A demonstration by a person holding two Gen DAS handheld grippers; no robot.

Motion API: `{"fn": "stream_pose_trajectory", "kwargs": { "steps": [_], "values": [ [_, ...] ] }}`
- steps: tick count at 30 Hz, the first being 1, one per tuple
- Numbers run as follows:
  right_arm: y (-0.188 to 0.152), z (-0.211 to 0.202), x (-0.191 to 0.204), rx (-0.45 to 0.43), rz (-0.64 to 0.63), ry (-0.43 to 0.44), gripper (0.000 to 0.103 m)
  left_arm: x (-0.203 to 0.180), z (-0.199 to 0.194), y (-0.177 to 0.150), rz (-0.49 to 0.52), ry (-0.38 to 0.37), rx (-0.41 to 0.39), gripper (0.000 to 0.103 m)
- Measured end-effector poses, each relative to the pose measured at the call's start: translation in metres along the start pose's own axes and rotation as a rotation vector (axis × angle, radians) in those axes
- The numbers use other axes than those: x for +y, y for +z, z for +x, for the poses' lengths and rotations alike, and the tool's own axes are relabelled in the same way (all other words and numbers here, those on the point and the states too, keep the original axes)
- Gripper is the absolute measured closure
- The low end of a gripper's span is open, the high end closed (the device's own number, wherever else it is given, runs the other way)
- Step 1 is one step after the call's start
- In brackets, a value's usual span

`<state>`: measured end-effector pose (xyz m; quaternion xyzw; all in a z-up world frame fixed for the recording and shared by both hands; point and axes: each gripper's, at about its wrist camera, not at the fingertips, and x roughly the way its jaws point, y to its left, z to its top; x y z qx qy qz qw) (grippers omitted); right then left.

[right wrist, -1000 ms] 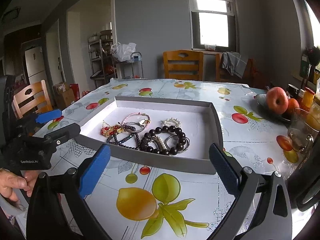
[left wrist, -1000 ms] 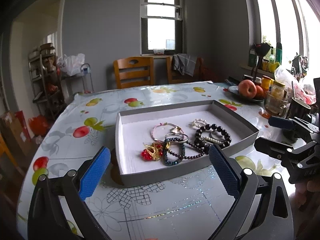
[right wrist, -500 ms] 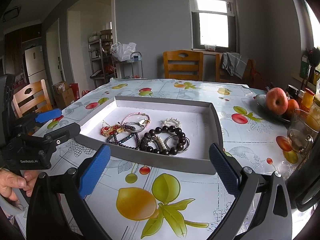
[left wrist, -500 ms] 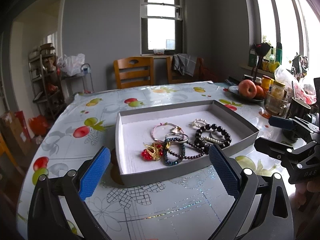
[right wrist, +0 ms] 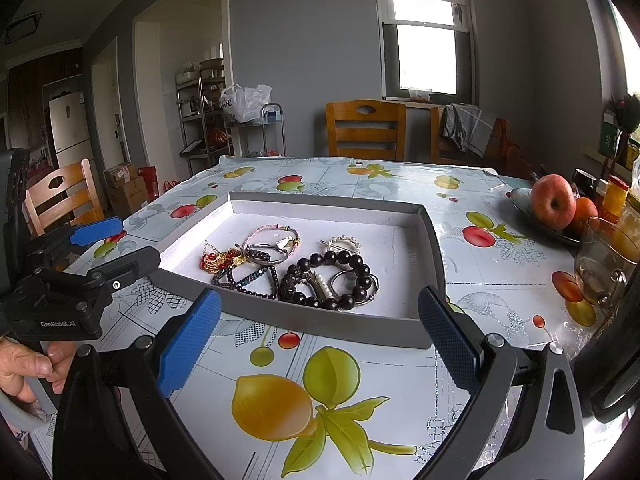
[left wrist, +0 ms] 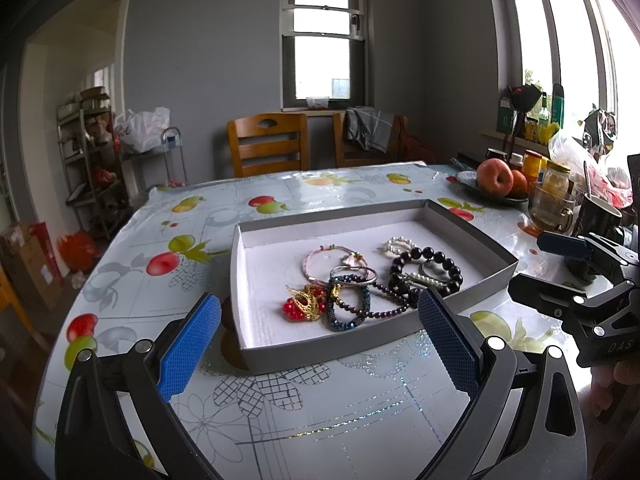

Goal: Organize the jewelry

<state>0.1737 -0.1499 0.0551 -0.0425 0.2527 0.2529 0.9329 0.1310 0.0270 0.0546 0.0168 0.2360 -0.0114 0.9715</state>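
A shallow grey box with a white floor sits on the fruit-print tablecloth. Inside lies a tangle of jewelry: a black bead bracelet, a pink cord bracelet, a red and gold piece, a dark blue beaded bracelet and a pearl piece. My left gripper is open and empty, just short of the box's near wall. My right gripper is open and empty in front of the box. Each gripper shows in the other's view.
A plate of apples, jars and a glass mug crowd the table's right side. Wooden chairs stand behind the table. A third chair stands to the left.
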Motion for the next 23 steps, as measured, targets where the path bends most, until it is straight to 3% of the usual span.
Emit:
{"fn": "stream_pose_trajectory", "kwargs": {
  "steps": [23],
  "values": [
    [0.0006, -0.0001, -0.0001, 0.001, 0.0, 0.0, 0.006, 0.002, 0.0011, -0.001, -0.004, 0.001, 0.003, 0.005]
  ]
}}
